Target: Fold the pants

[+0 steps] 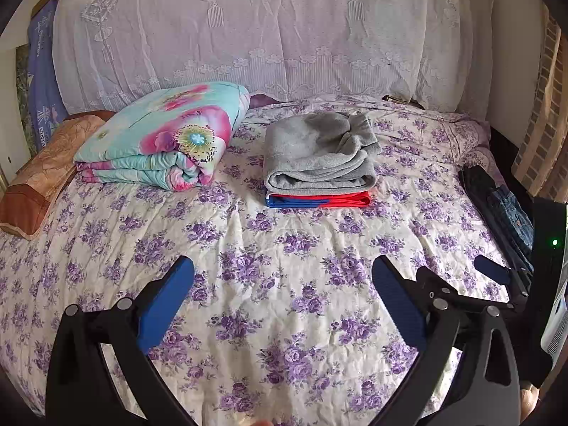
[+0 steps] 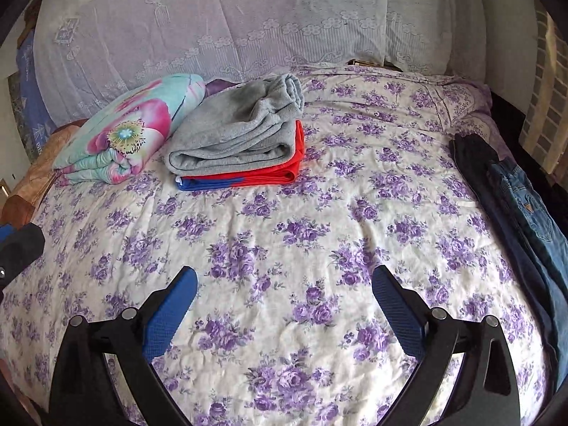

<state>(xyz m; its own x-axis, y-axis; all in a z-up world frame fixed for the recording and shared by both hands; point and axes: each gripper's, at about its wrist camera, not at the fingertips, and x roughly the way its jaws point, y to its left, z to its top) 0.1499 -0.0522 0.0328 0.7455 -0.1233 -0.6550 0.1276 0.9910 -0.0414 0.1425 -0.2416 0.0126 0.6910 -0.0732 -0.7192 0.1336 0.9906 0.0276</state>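
Folded grey pants (image 1: 317, 152) (image 2: 236, 135) lie on top of a folded red and blue garment (image 1: 319, 200) (image 2: 245, 177) in the far middle of the bed. Blue jeans (image 2: 529, 213) (image 1: 511, 213) and a dark garment (image 2: 472, 163) lie unfolded along the bed's right edge. My left gripper (image 1: 284, 269) hovers over the near part of the bed, open, nothing between its blue pads. My right gripper (image 2: 285, 280) is open too and holds nothing; in the left wrist view its body (image 1: 546, 248) shows at the right.
The bed's purple-flowered sheet (image 1: 248, 248) (image 2: 319, 213) spreads under both grippers. A folded floral quilt (image 1: 163, 138) (image 2: 124, 131) and an orange-brown pillow (image 1: 39, 177) lie at the far left. A lace-covered headboard (image 1: 266, 28) stands behind.
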